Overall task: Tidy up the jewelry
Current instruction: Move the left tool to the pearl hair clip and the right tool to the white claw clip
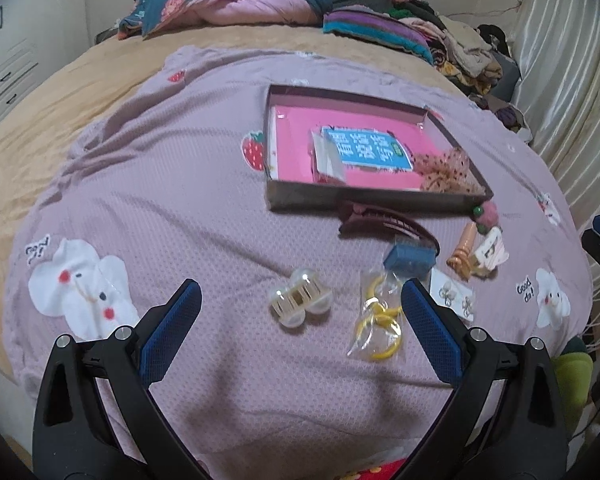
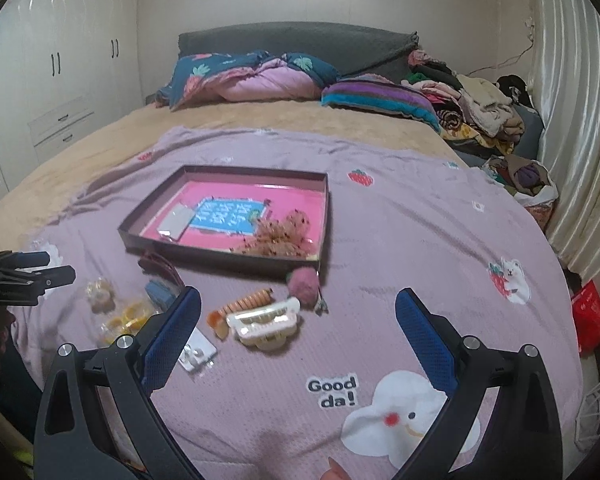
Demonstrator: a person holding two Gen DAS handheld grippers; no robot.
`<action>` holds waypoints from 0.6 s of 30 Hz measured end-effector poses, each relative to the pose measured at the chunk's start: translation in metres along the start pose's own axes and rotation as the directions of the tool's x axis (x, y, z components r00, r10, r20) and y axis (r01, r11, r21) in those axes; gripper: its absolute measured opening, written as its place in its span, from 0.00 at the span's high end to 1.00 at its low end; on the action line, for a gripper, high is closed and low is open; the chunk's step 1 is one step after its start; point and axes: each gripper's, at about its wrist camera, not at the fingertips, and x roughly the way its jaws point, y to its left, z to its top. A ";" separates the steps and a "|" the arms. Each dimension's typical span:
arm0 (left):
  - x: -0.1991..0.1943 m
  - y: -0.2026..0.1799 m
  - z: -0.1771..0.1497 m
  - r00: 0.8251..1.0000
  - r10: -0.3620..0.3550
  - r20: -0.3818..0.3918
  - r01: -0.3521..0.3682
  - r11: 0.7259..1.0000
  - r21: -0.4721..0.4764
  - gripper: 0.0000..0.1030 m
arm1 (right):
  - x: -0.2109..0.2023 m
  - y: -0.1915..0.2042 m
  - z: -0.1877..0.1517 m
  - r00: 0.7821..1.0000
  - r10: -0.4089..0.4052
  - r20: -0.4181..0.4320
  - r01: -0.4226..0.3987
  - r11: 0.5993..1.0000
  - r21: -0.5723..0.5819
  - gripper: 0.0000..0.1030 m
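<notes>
A shallow box with a pink floor lies on the lilac blanket; it holds a blue card, a small clear packet and a dotted scrunchie. In front of it lie a pearl claw clip, yellow hoops in a bag, a blue packet, an earring card, an orange spiral clip, a white claw clip, a pink pom-pom and a dark red headband. My left gripper is open above the pearl clip. My right gripper is open over the white clip.
The lilac blanket covers a tan bed. Folded quilts and a clothes pile sit at the headboard. White wardrobes stand left, a curtain right. A red bag lies beside the bed.
</notes>
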 end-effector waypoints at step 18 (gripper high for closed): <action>0.033 -0.003 -0.028 0.995 0.012 -0.104 -0.011 1.000 0.006 0.09 | 0.041 -0.011 -0.041 0.985 0.076 -0.153 -0.066 0.995 0.074 0.06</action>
